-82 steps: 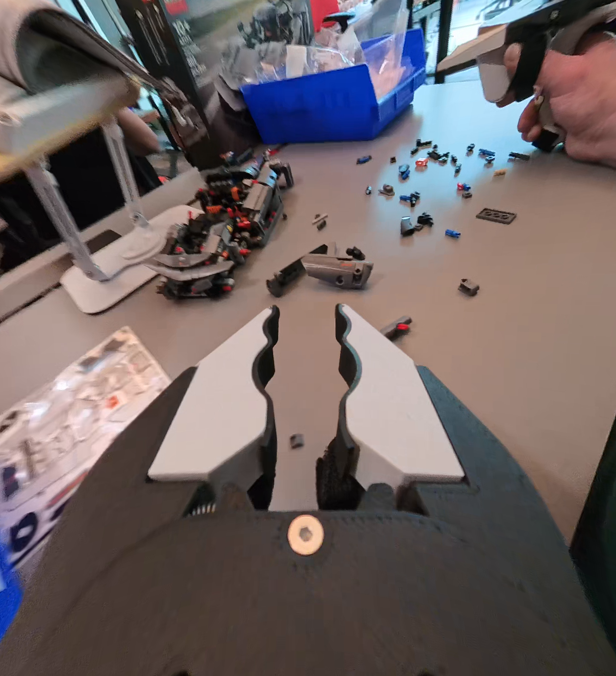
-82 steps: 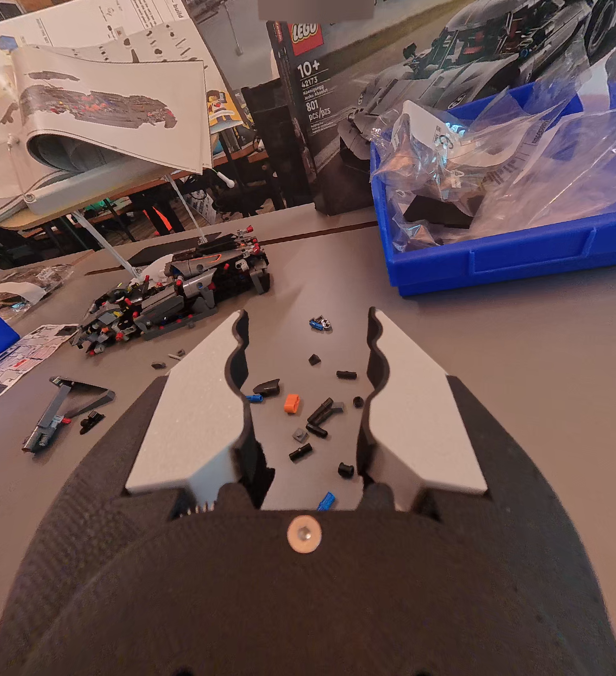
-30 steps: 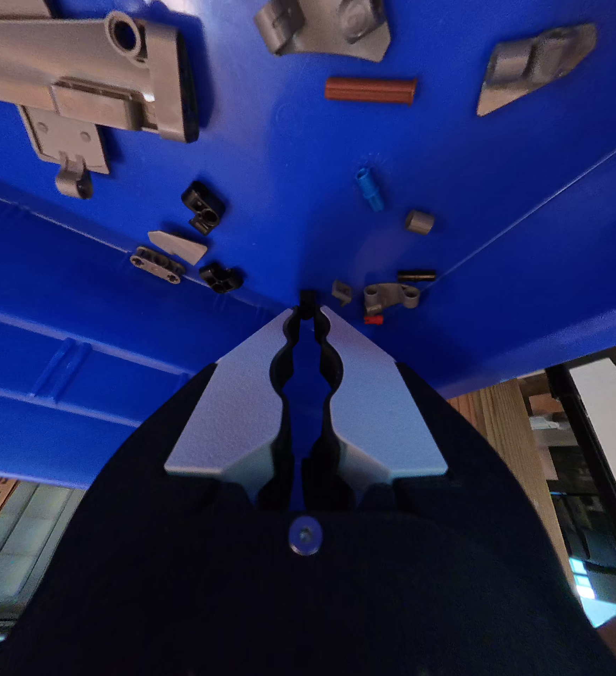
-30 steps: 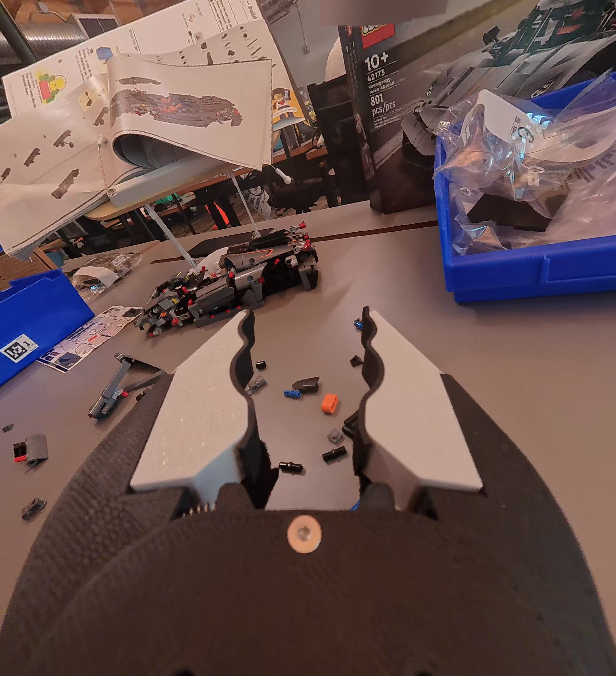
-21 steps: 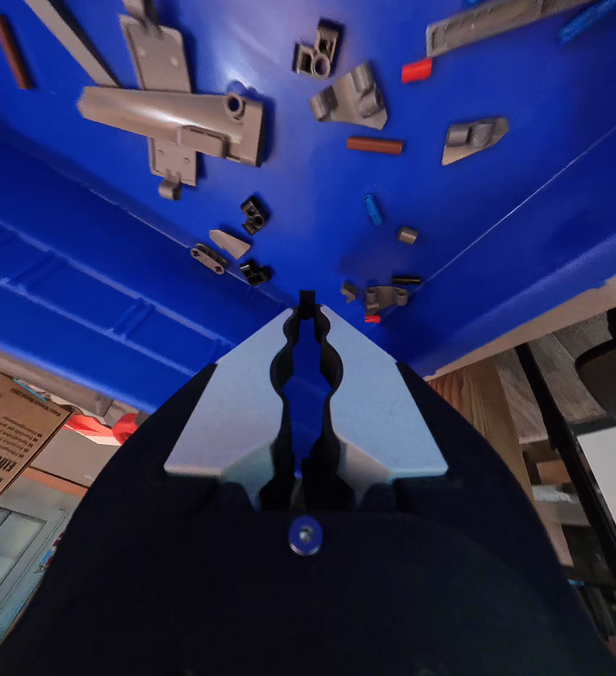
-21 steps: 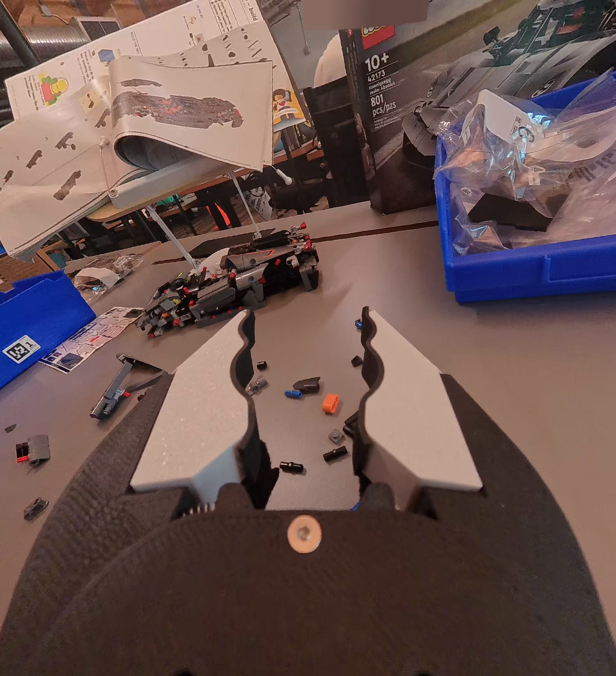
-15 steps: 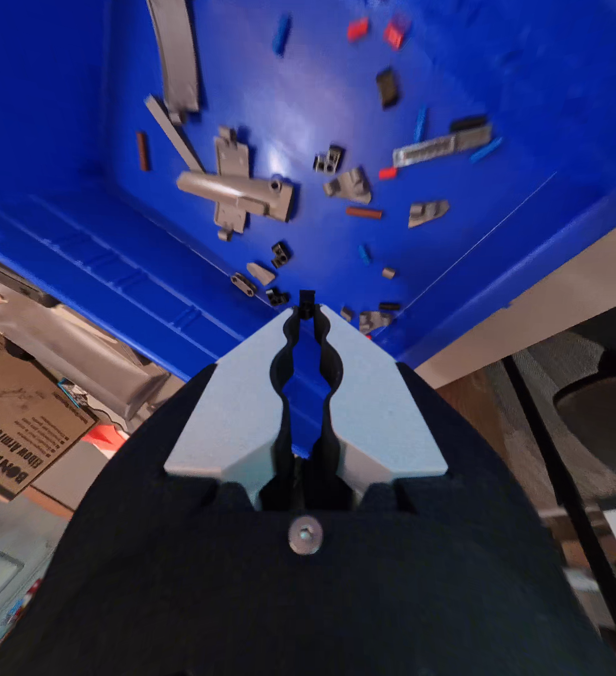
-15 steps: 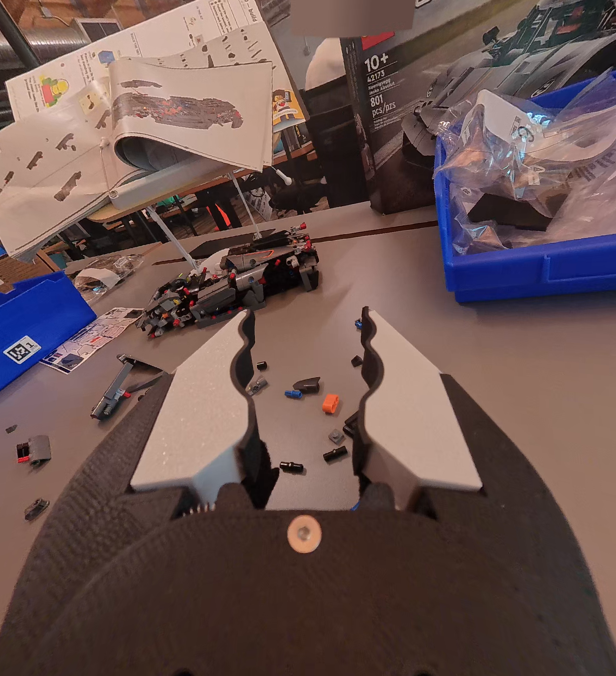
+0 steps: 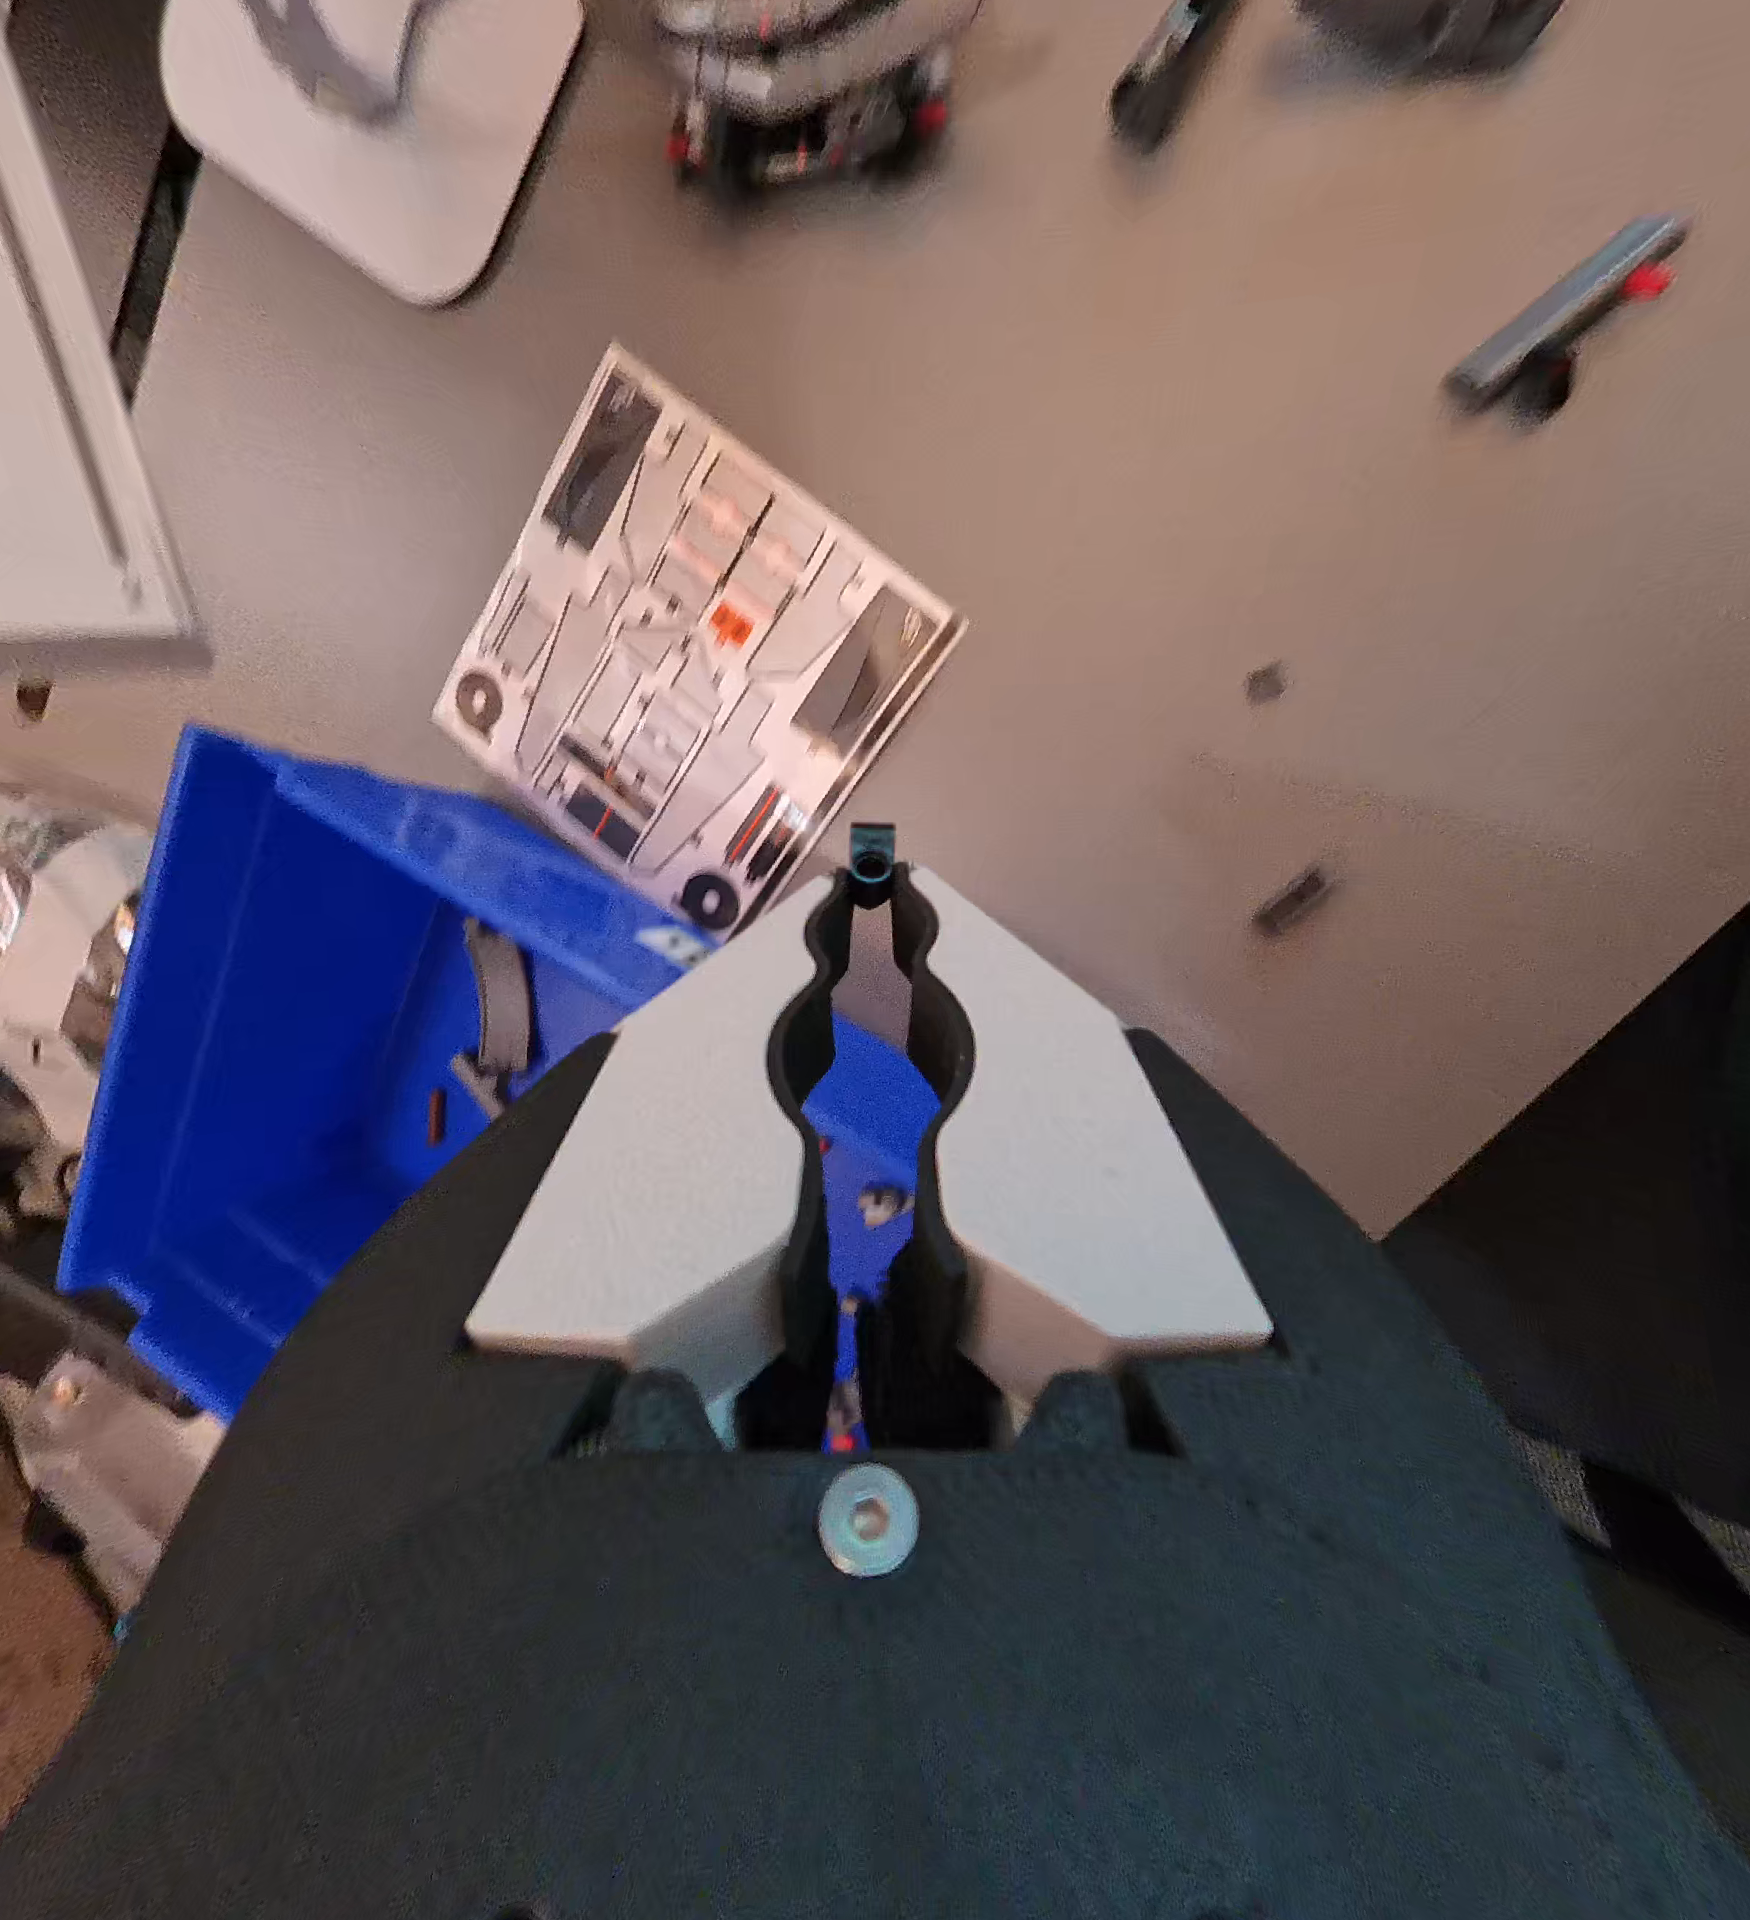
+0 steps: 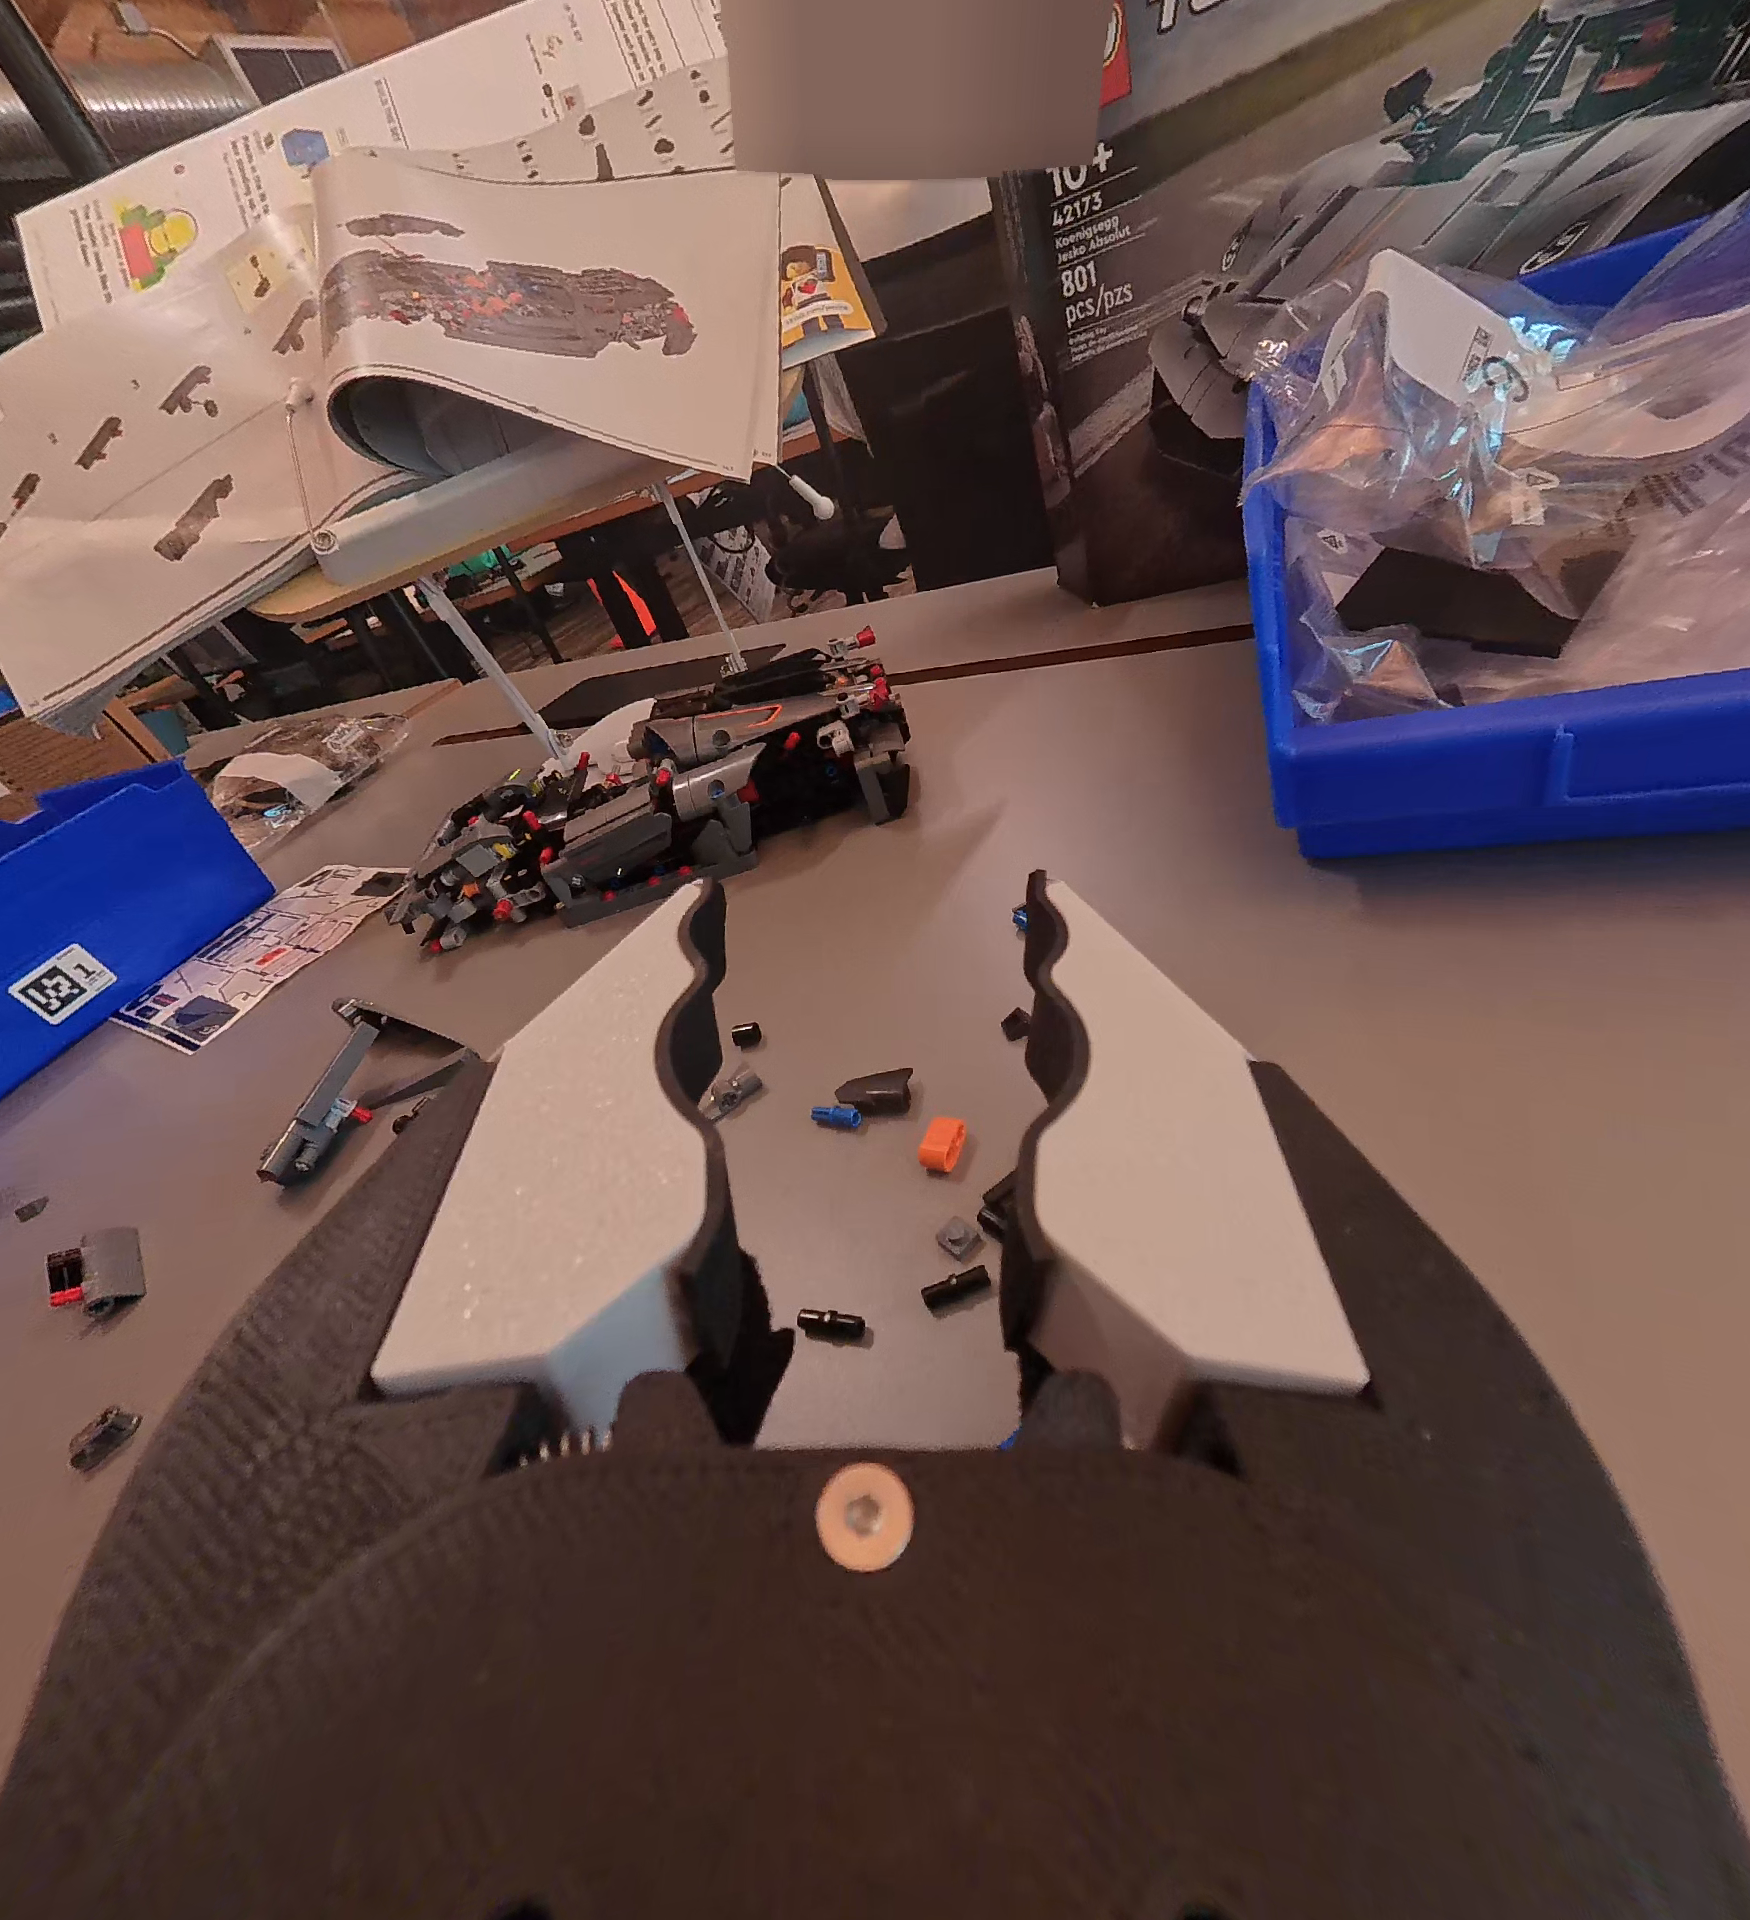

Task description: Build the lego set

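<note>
Fingertips of left gripper (image 9: 871,883) pinch what looks like a small black connector (image 9: 870,854); right gripper (image 10: 871,899) spread; half-built car (image 10: 663,800) at 11 o'clock, loose pieces (image 10: 881,1143) remaining.

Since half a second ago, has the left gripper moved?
Yes. The left gripper, shut on a small black piece, has lifted out of the blue bin and now points over the table.
</note>
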The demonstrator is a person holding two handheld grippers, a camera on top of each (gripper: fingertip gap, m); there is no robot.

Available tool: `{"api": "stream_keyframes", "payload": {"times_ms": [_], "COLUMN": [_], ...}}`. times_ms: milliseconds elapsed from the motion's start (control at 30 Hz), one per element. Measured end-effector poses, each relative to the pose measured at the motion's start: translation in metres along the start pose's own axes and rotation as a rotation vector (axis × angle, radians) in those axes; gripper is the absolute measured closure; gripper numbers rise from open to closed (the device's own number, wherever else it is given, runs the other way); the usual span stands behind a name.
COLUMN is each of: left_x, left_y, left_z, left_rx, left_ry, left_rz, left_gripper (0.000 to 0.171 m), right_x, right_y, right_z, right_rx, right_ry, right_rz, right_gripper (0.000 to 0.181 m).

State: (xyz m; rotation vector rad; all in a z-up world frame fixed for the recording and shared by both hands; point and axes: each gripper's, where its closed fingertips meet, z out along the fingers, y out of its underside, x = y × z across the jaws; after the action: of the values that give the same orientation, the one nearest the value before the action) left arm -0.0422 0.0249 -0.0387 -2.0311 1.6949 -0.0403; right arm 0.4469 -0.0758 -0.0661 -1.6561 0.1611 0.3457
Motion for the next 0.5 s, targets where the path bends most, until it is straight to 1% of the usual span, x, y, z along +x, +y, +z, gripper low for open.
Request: {"api": "stream_keyframes", "payload": {"times_ms": [133,233,400,467,500], "left_x": [0.028,0.052,0.075,0.075,0.076], "left_y": [-0.041,-0.071,-0.106,-0.117,-0.124], "left_z": [0.016,0.032,0.057,0.064,0.064], "left_rx": [0.111,0.201,0.304,0.349,0.388], "left_ry": [0.064,0.141,0.226,0.224,0.246], "left_rz": [-0.008,-0.038,-0.119,-0.148,-0.175], "left_gripper": [0.166,0.166,0.166,0.166,0.166], "right_x": [0.000,0.000,-0.001,-0.001,-0.001], "right_y": [0.000,0.000,0.000,0.000,0.000], "right_z": [0.000,0.000,0.000,0.000,0.000], "right_rx": [0.000,-0.001,0.000,0.001,0.001], "right_ry": [0.000,-0.002,-0.004,-0.005,-0.005], "right_rz": [0.000,0.000,0.001,0.003,0.003], "right_gripper": [0.125,0.125,0.126,0.126,0.126]}}
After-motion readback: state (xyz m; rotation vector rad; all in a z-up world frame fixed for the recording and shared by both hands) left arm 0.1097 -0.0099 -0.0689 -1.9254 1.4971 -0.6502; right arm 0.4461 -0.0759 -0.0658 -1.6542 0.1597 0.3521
